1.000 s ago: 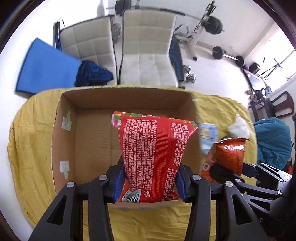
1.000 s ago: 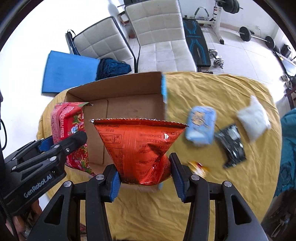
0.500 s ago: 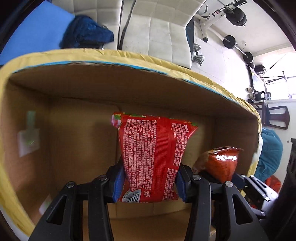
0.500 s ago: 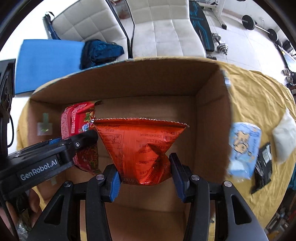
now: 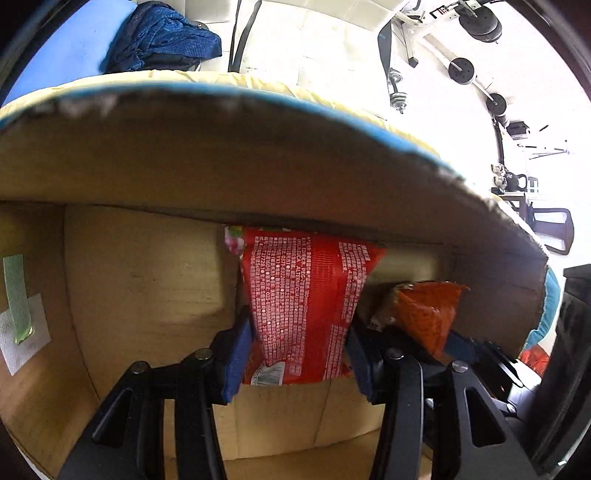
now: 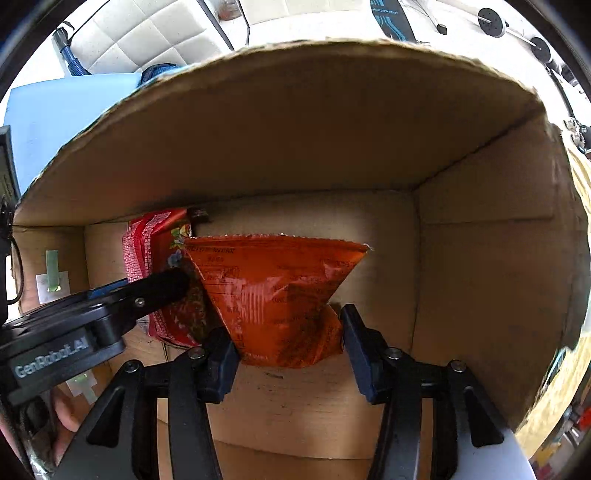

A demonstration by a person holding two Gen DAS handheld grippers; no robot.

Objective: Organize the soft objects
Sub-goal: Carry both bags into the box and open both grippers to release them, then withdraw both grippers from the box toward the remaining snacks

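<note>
1. Cardboard walls fill both views: the cardboard box [image 6: 480, 229] stands on a yellow cloth [image 5: 229, 78], with white padded chairs [image 6: 147, 37] at the top of the right-wrist view and weight plates [image 5: 476, 24] at the upper right of the left-wrist view.
2. At the centre of the left-wrist view, the left gripper [image 5: 295, 354] has the red snack packet [image 5: 306, 302] between its blue pads. Its jaws are opening, though the pads seem to touch the packet's sides.
3. At lower centre of the right-wrist view, the right gripper [image 6: 288, 343] has the orange chip bag [image 6: 273, 295] between its pads. Its jaws are opening too; the left pad touches the bag and the right pad stands just clear.
4. Both packs are deep inside the box, side by side, red to the left of orange in each view, top edges near the far wall. Whether they rest on the floor I cannot tell.
5. Handling, as I judge it: both are light, air-filled foil pouches, soft and crinkly, with a slick skin that slides under a loose pinch. The contents likely crush easily.
6. Best hold is across a flat crimped seam or a narrow gathered end, as here, with mild pressure, not across the puffed middle.
</note>
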